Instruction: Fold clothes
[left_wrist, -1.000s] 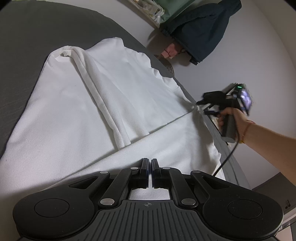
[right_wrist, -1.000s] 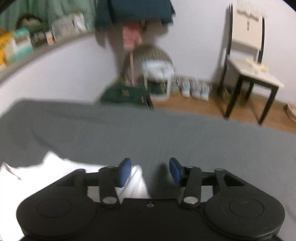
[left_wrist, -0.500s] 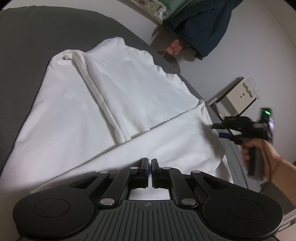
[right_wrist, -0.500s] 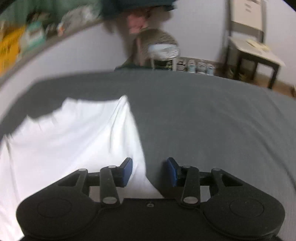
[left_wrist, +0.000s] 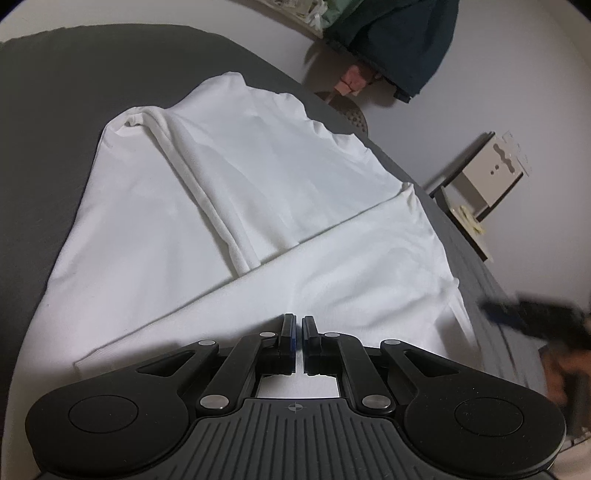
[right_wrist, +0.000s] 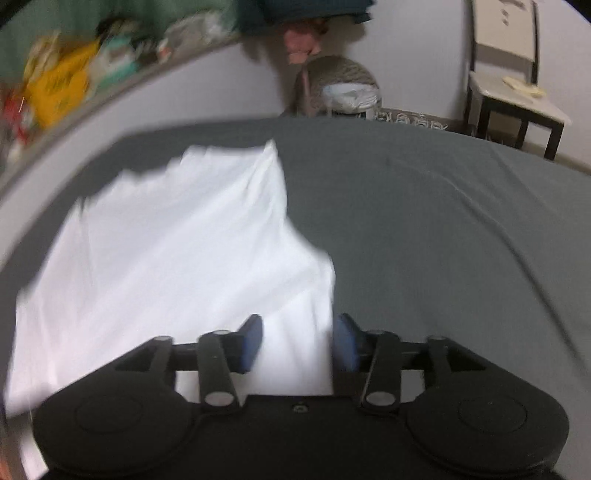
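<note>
A white garment (left_wrist: 229, 192) lies spread on the dark grey bed (left_wrist: 44, 110), with one side folded over and a rolled seam running up its middle. My left gripper (left_wrist: 298, 325) is low over the near flap, its fingers pressed nearly together on the white cloth. In the right wrist view the same garment (right_wrist: 166, 240) fills the left half. My right gripper (right_wrist: 298, 343) is open, and the garment's right edge passes between its blue pads (right_wrist: 251, 341). In the left wrist view the right gripper (left_wrist: 517, 317) shows as a dark blur at the garment's right corner.
The grey bed (right_wrist: 443, 221) stretches bare to the right of the garment. Beyond it stand a chair (right_wrist: 513, 85), a round grey basket (right_wrist: 340, 85) and a cluttered shelf (right_wrist: 74, 81). Dark clothing (left_wrist: 402, 44) hangs on the wall.
My right gripper, still open, has swung from facing the room down onto the garment's right edge, which now sits between its pads. The left gripper stays shut, barely moving.
</note>
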